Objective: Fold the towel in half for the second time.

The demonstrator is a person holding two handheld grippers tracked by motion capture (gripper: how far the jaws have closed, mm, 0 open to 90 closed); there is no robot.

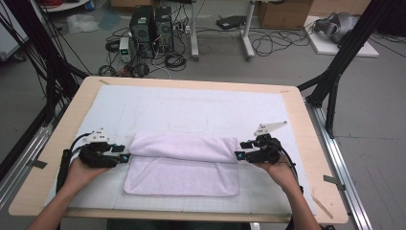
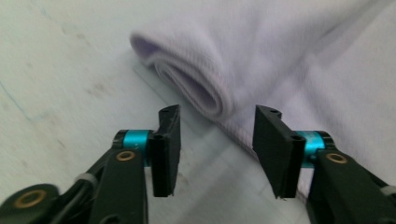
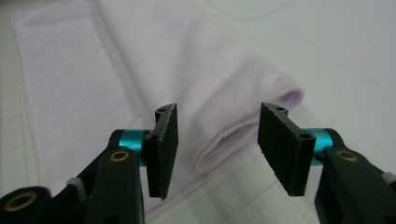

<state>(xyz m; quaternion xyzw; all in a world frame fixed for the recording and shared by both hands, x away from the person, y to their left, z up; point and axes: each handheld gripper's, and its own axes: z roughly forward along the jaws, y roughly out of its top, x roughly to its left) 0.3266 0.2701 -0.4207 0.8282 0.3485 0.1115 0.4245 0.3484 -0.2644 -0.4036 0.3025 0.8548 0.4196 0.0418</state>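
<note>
- Towel [image 1: 184, 163], pale lilac, lies near the front middle of the bench [image 1: 311, 143] on a white mat [image 1: 191, 110]; its far part is rolled or folded over into a thick tube, and a flat single layer sticks out toward the person.
- Left gripper [image 1: 122, 154] sits at the left end of that roll with its fingers [image 2: 166, 149] spread apart and holding nothing. In the left gripper view the curled end of the roll is just ahead of the gap. If the fingers close from here, I reckon they might catch only the outer layer, and the inner turns would slip loose.
- Middle of the roll has no support. If one hand leads, the tube could skew or sag and the fold line would go crooked against the flat part.
- Right gripper [image 1: 242, 151] is at the right end, also wide open and empty. In the right gripper view the loop of the roll sits between the fingers [image 3: 164, 149], with the hemmed edge below. Going too low could pinch the flat layer too and drag the whole towel across the mat.
- Trailing cables by both wrists could brush the cloth if the hands swing inward.
</note>
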